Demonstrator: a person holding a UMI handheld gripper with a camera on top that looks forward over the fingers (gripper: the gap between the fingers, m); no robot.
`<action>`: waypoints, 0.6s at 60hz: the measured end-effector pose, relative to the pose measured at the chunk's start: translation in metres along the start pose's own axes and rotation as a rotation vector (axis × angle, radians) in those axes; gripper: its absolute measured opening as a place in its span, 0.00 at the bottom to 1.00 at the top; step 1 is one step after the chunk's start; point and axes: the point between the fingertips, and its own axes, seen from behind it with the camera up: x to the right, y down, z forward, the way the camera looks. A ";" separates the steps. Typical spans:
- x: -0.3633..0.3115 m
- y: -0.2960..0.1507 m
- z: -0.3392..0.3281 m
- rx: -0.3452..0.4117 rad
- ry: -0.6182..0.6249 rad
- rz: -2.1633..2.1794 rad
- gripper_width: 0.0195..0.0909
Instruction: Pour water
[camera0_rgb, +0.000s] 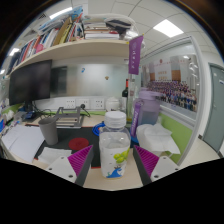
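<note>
A clear plastic bottle (115, 146) with a white cap and a green-and-blue print stands upright on the light wooden table (98, 180). It is between the two fingers of my gripper (114, 163). The gripper is open: the magenta pads (83, 160) flank the bottle with a narrow gap on each side, and neither presses on it. A translucent purple cup (148, 108) stands beyond the bottle, a little to the right.
Beyond the left finger lie a red bowl (78, 143) and a grey pot (48, 129). Crumpled white paper (160, 140) sits by the right finger. A monitor (30, 82) and a book shelf (70, 35) stand at the back, and a green partition (182, 130) is on the right.
</note>
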 end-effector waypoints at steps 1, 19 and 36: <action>0.000 0.001 0.004 0.000 -0.004 -0.001 0.84; -0.001 0.004 0.031 0.063 -0.036 0.010 0.41; 0.002 0.004 0.035 0.017 0.001 -0.030 0.25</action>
